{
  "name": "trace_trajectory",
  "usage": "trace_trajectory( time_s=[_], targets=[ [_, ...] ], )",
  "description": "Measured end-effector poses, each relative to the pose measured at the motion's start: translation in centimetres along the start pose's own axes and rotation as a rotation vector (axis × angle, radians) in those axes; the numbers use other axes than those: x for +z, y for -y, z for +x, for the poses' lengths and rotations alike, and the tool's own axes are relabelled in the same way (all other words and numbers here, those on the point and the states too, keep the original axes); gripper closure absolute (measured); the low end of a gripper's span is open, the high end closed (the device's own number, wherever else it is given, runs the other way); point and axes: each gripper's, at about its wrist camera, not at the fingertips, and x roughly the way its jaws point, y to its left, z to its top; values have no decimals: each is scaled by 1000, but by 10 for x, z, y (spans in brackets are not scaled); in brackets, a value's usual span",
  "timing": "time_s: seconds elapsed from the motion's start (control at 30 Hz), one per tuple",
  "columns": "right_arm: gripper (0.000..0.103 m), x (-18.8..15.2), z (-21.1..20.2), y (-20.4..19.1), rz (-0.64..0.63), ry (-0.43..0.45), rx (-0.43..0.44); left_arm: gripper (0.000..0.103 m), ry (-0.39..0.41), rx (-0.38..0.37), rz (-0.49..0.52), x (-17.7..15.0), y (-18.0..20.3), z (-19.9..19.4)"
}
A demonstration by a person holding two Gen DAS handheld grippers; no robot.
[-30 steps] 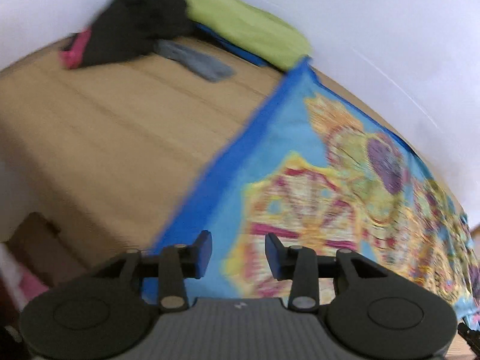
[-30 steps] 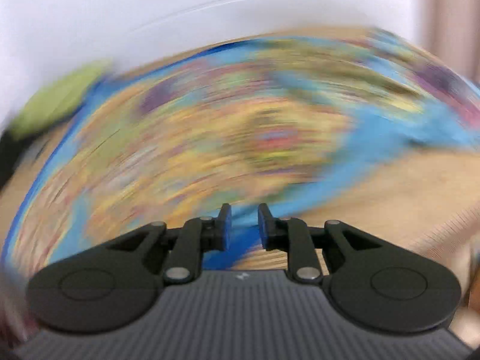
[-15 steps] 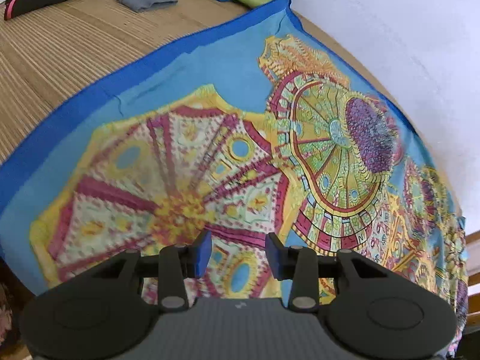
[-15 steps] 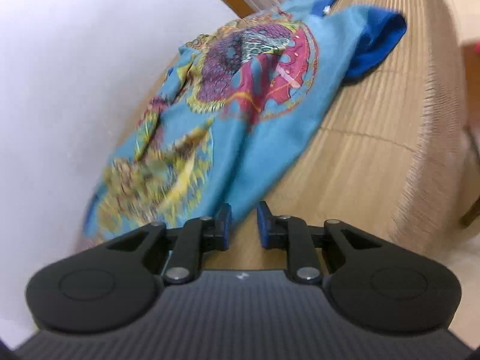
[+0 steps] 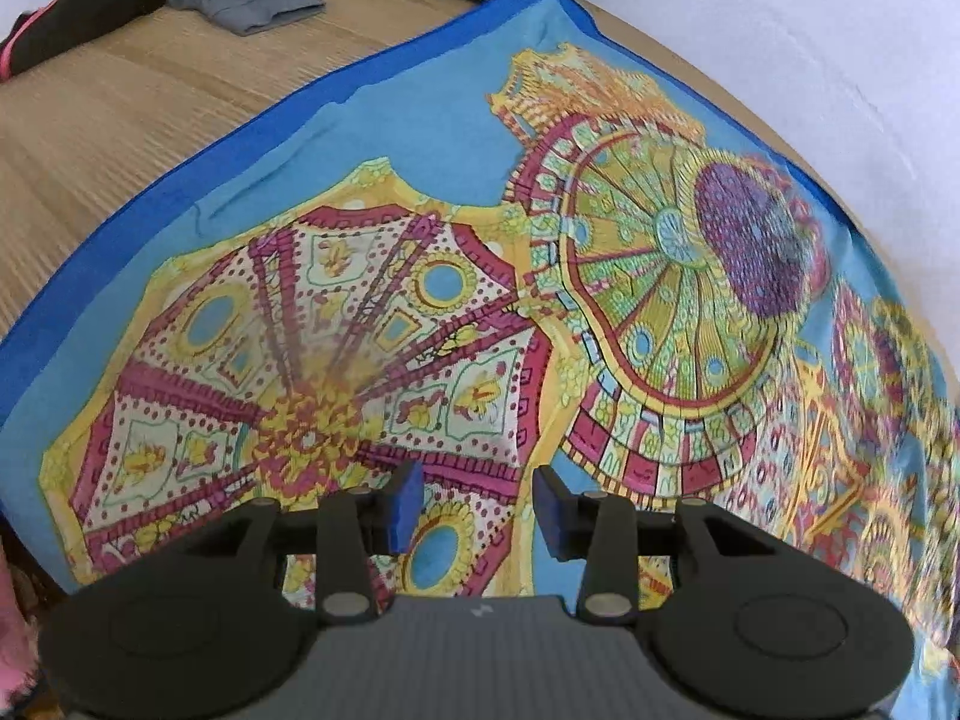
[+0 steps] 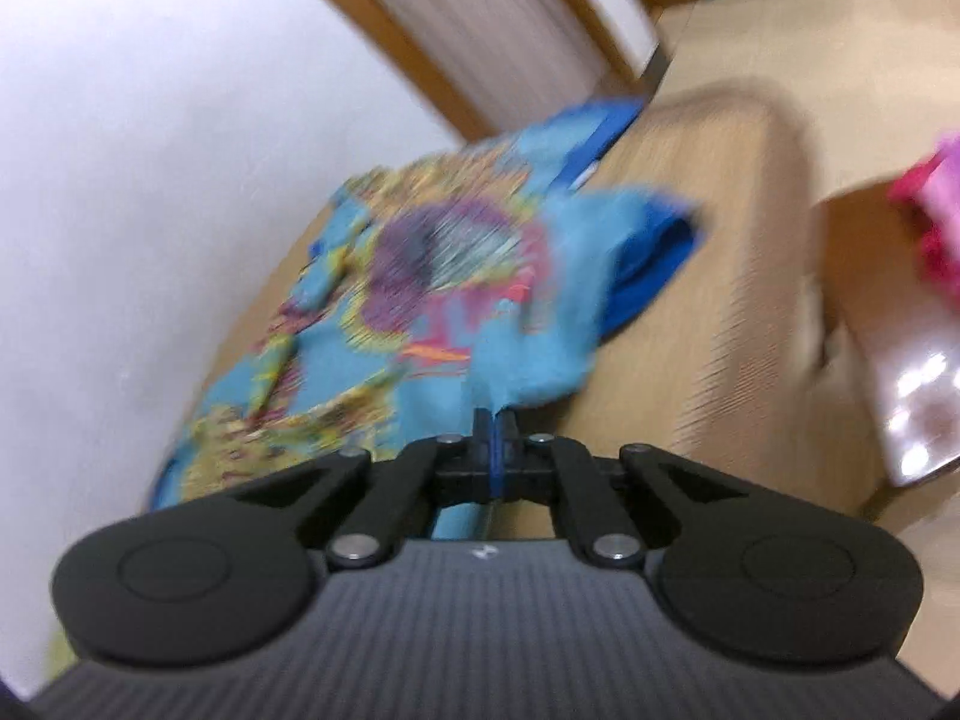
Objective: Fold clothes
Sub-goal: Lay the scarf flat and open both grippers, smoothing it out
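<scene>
1 scarf [image 5: 372,276], 2 claws [image 5: 474,513].

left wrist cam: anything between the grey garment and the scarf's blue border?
Nothing: in the left wrist view only bare woven mat separates the grey garment from the patterned scarf. They lie apart, not touching.

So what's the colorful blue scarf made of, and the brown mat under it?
The printed scarf looks like thin, smooth woven fabric, maybe silky: it lies flat with only fine creases and bunches softly where the right gripper pinches it. The mat looks like woven bamboo or straw, judging by its fine parallel ribs and matte tan colour.
</scene>
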Motion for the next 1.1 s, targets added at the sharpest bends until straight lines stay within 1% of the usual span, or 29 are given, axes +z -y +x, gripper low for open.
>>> trace_trajectory(
  time_s=[0.13,0.2,0.3,0.37,0.43,0.47,0.53,0.63,0.7,0.8,0.87,0.97,1.03,1.1],
  targets=[
    [99,13,-18,16,-46,48,-106,59,-6,-2,44,0,3,1],
    [97,13,-18,18,-53,26,-146,59,-5,-3,73,-1,5,1],
    [95,-4,-18,10,-125,4,-203,59,-1,-7,103,-3,5,-1],
    [88,-17,-19,1,-204,7,-257,59,0,-10,116,-5,3,-3],
    [83,-29,-21,-7,-249,10,-263,58,-11,-13,114,-5,2,-4],
    [81,-33,-24,-10,-263,3,-249,57,-17,-14,113,-4,1,-5],
    [81,-41,-27,-19,-291,-12,-211,57,-21,-41,110,-5,1,-8],
    [81,-52,-31,-42,-383,-25,-143,54,-14,-102,146,-7,13,-12],
    [80,-57,-30,-67,-491,-28,-82,51,-8,-143,172,-8,22,-15],
    [80,-57,-17,-111,-642,-44,21,47,-8,-153,202,-5,48,-10],
    [80,-50,-1,-141,-695,-69,82,47,-14,-159,228,-1,73,-2],
    [78,-36,43,-187,-746,-105,191,46,-6,-163,282,0,116,10],
    [77,-29,82,-219,-797,-133,246,45,8,-160,315,-2,147,18],
    [77,-24,128,-250,-867,-161,289,45,15,-139,320,-6,176,29]
  ],
)
